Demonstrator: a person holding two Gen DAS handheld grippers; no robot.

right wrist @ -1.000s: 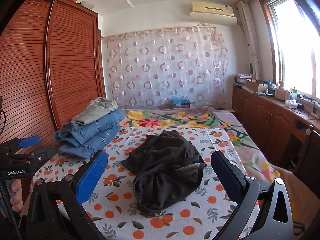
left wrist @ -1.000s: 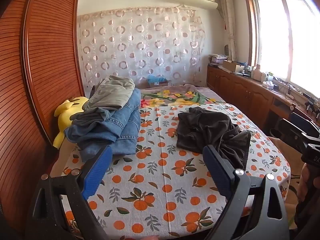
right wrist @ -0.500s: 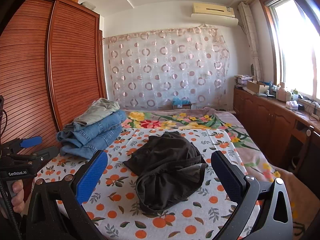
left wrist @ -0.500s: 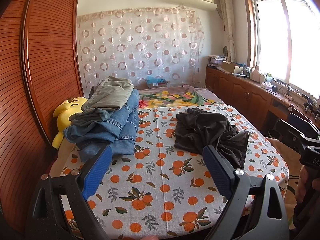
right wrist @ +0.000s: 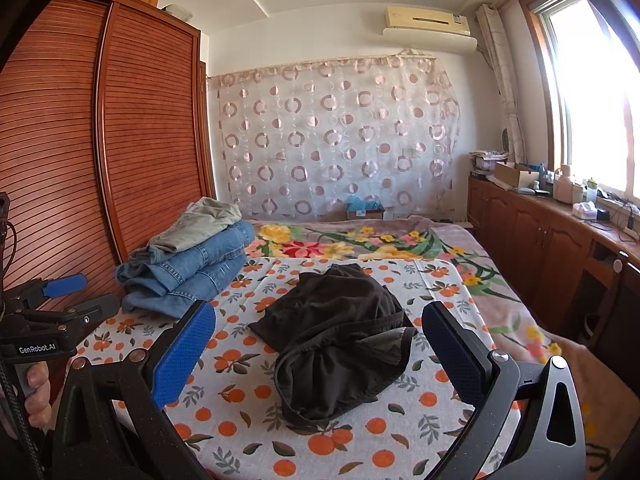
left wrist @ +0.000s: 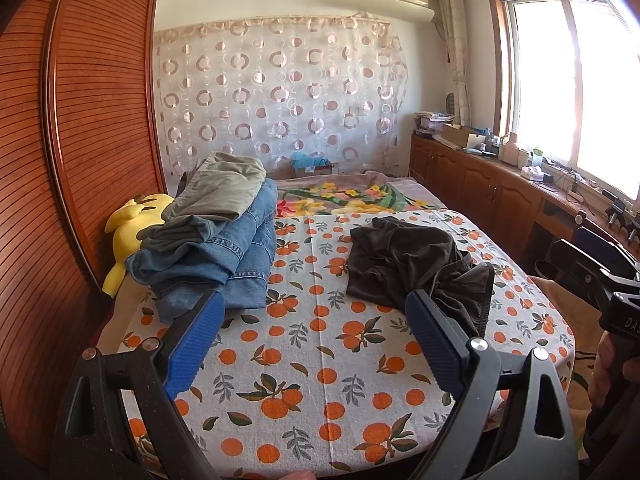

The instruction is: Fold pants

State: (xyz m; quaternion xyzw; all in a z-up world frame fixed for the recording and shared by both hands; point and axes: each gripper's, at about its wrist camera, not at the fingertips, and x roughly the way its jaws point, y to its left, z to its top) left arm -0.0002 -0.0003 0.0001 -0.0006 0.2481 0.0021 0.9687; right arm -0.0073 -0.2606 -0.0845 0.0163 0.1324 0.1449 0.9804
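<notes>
Crumpled black pants (left wrist: 416, 264) (right wrist: 340, 336) lie in a heap on the orange-print sheet (left wrist: 320, 344) (right wrist: 240, 360) of the bed. My left gripper (left wrist: 316, 316) hovers open at the bed's near edge, the pants ahead and to its right. My right gripper (right wrist: 320, 334) is open too, held back from the bed with the heap showing between its blue fingers (right wrist: 180, 352). Neither gripper touches the cloth. The other gripper shows at the edge of each view, held by a hand (right wrist: 36, 392).
A stack of folded jeans and khaki trousers (left wrist: 216, 240) (right wrist: 188, 256) sits at the bed's left side, next to a yellow plush toy (left wrist: 132, 232). A slatted wooden wardrobe (left wrist: 60, 184) stands left. Wooden cabinets (left wrist: 500, 200) line the right wall. A floral blanket (right wrist: 360, 240) covers the far half.
Both grippers have drawn back slightly and tilted up, so the bed sits lower in view. The pants have not moved and both grippers stay open.
</notes>
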